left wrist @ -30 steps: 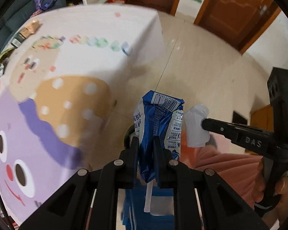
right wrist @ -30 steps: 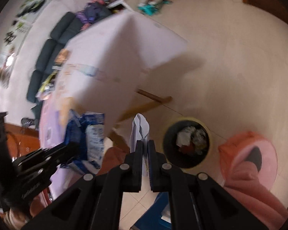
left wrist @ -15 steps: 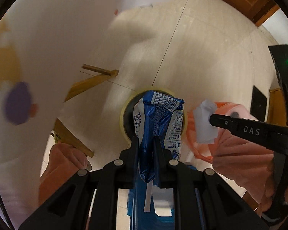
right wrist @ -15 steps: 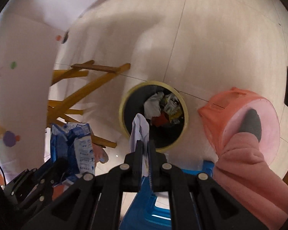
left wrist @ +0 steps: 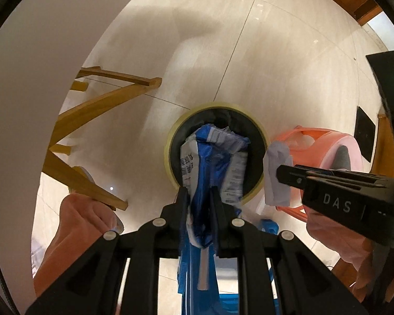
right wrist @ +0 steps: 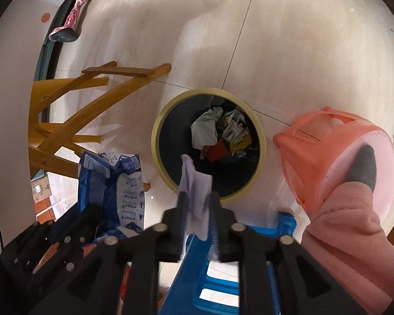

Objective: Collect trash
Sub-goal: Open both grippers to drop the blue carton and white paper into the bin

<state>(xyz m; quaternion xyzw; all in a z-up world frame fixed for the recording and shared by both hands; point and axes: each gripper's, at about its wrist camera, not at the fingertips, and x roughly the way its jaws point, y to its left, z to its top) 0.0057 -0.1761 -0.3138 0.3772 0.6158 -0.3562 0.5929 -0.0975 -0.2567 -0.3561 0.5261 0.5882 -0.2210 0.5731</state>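
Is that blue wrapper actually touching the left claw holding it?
Touching. The left wrist view shows the left gripper with both fingers pressed against the blue wrapper, which bunches between them above the bin.

**Much of the bin scene stays out of sight**

A crumpled blue-and-white plastic wrapper [left wrist: 213,162] covers most of the round black waste bin with a yellow rim [left wrist: 170,141] in the left wrist view. The print on the wrapper is too small to read. A blue plastic stool [right wrist: 283,223] is cut off by the bottom edge. A white tissue [right wrist: 197,191] shows blurred between the black right gripper [right wrist: 197,210] fingers.
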